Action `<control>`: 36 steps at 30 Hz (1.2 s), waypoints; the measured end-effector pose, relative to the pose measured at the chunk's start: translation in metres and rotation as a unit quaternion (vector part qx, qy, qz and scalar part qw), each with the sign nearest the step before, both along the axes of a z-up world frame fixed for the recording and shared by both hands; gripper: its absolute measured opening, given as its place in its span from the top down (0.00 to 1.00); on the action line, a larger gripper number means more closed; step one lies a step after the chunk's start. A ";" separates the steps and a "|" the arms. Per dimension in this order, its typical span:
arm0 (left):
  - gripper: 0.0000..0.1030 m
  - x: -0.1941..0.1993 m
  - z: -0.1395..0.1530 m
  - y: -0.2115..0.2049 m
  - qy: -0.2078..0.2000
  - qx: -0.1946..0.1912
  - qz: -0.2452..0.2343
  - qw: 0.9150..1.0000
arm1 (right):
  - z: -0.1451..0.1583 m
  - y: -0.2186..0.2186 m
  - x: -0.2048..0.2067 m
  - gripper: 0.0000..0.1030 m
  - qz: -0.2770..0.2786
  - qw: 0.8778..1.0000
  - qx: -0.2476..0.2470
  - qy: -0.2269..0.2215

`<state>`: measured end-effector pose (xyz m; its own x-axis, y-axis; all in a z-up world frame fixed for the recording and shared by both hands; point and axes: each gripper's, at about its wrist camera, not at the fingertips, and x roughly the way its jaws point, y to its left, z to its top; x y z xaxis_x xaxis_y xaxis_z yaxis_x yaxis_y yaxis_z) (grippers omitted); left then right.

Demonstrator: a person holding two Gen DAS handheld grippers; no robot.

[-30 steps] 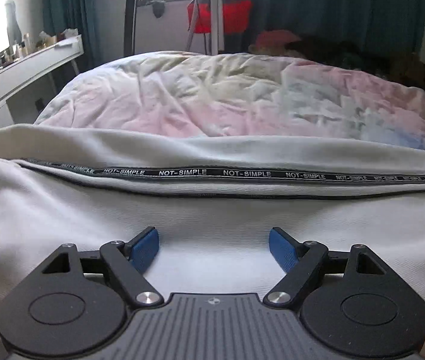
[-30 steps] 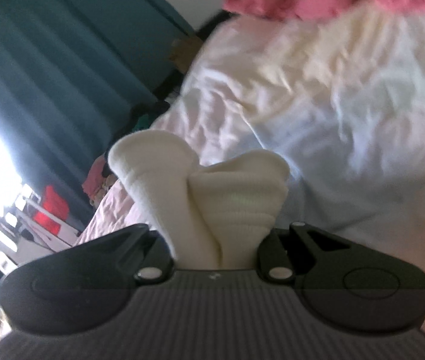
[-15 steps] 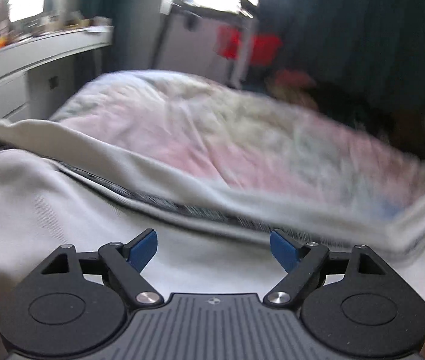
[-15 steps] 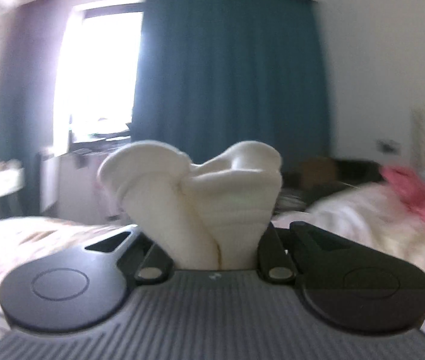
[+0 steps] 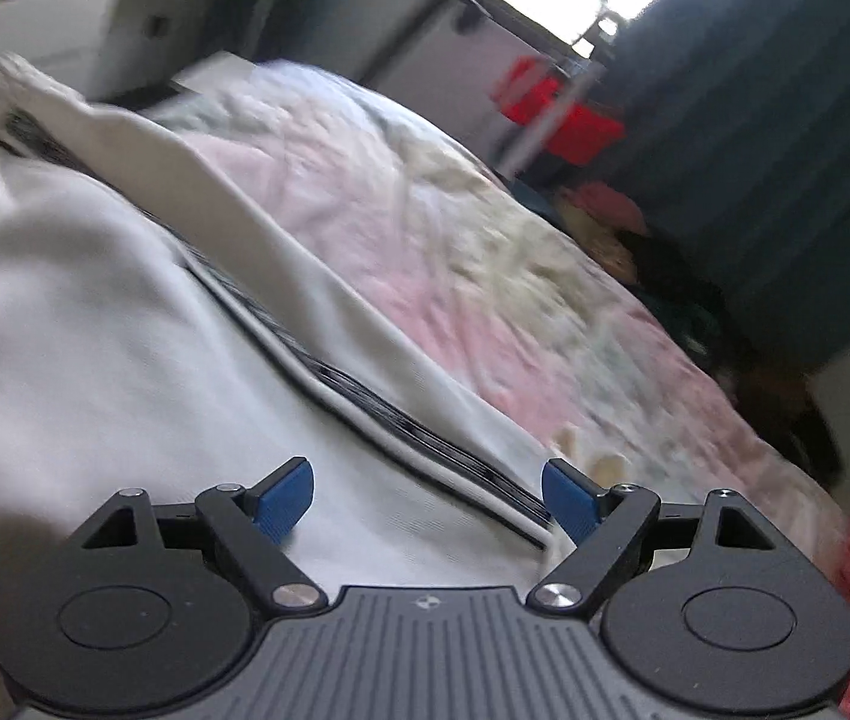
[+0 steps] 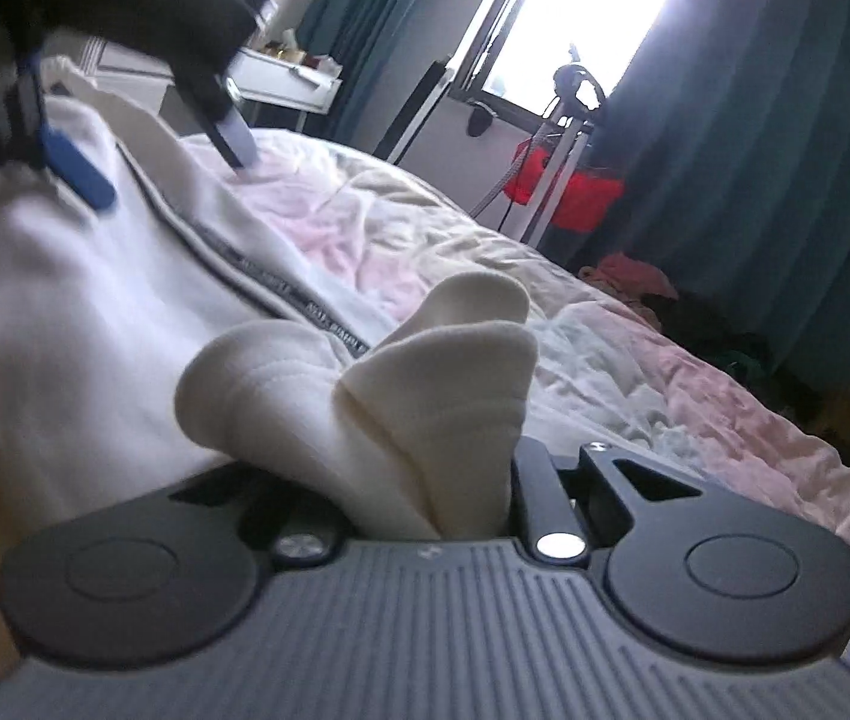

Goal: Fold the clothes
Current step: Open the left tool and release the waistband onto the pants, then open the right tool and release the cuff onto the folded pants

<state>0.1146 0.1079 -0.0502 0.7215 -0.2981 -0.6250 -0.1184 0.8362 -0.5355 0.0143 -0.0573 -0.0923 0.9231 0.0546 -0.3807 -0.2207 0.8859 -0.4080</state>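
A white garment (image 5: 95, 330) with a black lettered band (image 5: 365, 384) lies spread on the bed. My left gripper (image 5: 425, 498) hovers over it near the band, blue pads (image 5: 284, 498) wide apart and nothing between them. The right wrist view shows the same left gripper (image 6: 161, 162) at the upper left, open above the garment (image 6: 65, 312). My right gripper (image 6: 425, 516) is shut on a bunched cream ribbed part of the garment (image 6: 425, 396). This bunch stands up out of the jaws and hides the fingertips.
A crumpled pink and pale quilt (image 6: 604, 324) covers the bed beyond the garment. A white desk (image 6: 281, 78) stands at the far left. A stand with a red item (image 6: 568, 186) is by the window. Teal curtains (image 6: 784, 150) and piled clothes (image 6: 634, 276) sit at the right.
The right gripper swung round and rolled, still clamped on the cream fabric, and now faces the garment and the left gripper. The left gripper rolled and shifted along the band, staying open.
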 end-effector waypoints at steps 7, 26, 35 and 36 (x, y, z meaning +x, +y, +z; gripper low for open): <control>0.14 0.050 -0.023 -0.043 0.019 -0.088 -0.123 0.988 | -0.001 0.020 -0.020 0.87 0.019 0.998 -0.061 -0.017; 0.79 0.091 -0.011 -0.074 -0.047 0.076 -0.186 0.978 | 0.012 0.035 0.000 0.84 0.070 0.995 0.063 -0.011; 0.41 0.091 -0.029 -0.060 -0.014 0.087 -0.169 0.982 | 0.016 0.016 -0.003 0.43 0.105 0.978 0.155 0.094; 0.35 0.085 -0.024 -0.055 -0.020 0.087 -0.155 0.984 | 0.021 0.013 -0.008 0.38 0.110 0.974 0.171 0.101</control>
